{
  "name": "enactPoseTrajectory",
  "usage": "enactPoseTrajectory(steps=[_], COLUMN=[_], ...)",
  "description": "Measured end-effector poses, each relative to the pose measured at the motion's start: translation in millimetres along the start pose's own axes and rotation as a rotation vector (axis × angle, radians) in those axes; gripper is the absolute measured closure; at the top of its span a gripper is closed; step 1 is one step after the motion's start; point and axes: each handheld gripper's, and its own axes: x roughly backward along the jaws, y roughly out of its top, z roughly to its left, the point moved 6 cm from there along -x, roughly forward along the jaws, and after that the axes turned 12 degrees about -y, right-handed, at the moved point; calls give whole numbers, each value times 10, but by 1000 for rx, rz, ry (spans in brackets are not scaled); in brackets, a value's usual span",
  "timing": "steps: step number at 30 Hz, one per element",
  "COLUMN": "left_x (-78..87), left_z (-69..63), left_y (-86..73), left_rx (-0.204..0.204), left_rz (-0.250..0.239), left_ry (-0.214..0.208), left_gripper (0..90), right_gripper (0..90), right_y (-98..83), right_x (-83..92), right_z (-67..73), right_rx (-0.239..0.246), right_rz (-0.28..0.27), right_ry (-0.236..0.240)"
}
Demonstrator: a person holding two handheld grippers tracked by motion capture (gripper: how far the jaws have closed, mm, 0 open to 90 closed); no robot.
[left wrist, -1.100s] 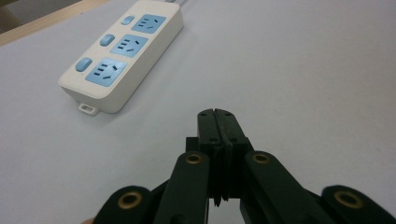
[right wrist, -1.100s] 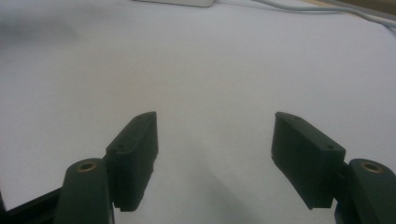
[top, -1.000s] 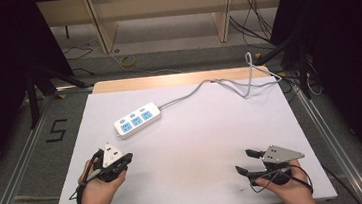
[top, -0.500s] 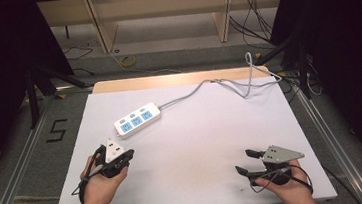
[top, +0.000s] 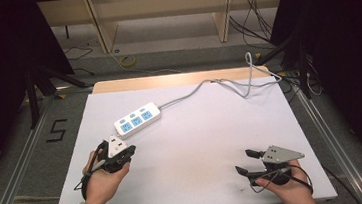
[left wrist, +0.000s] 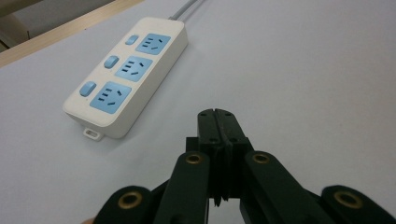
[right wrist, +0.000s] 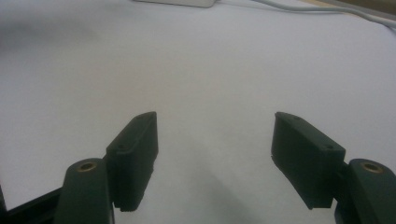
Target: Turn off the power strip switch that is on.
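Note:
A white power strip (top: 137, 120) with three blue sockets lies left of the table's middle; its grey cable (top: 217, 84) runs off to the back right. My left gripper (top: 129, 150) is shut with nothing between its jaws, and its tips sit just short of the strip's near end. In the left gripper view the closed gripper (left wrist: 218, 114) points past the power strip (left wrist: 127, 76), which lies ahead and to the left. My right gripper (top: 244, 161) rests open near the front right edge, its jaws standing wide over bare table (right wrist: 210, 84).
The white table top (top: 208, 139) has a wooden strip (top: 177, 80) along its far edge. The cable loops over the back right corner. Black frame legs and floor rails flank the table on both sides.
My left hand has edged a little forward towards the power strip. The right hand has not moved.

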Motion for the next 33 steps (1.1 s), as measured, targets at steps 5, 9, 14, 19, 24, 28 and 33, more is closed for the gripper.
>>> enactPoseTrajectory(steps=[5,9,14,19,24,28,33], left_x=[-26,-40,-54,-74,-92,-108,-128], left_z=[11,16,27,34,49,62,82], left_y=[35,54,69,97,129,149,171], left_rx=[-2,-7,-7,-4,-8,-6,-7], left_rz=[-2,-1,2,-3,-1,0,1], left_ry=[2,4,4,5,6,9,10], left_gripper=[896,896,896,896,896,896,896], right_gripper=[327,327,325,322,321,321,321], right_y=[-1,2,3,6,6,5,5], right_x=[1,1,3,6,5,6,5], right_z=[-1,0,-1,2,-1,1,0], right_rx=[-2,-3,-4,-5,-4,-4,-6], right_rz=[1,-1,-3,-5,-5,-4,-5], right_ry=[0,-1,-1,2,2,3,0])
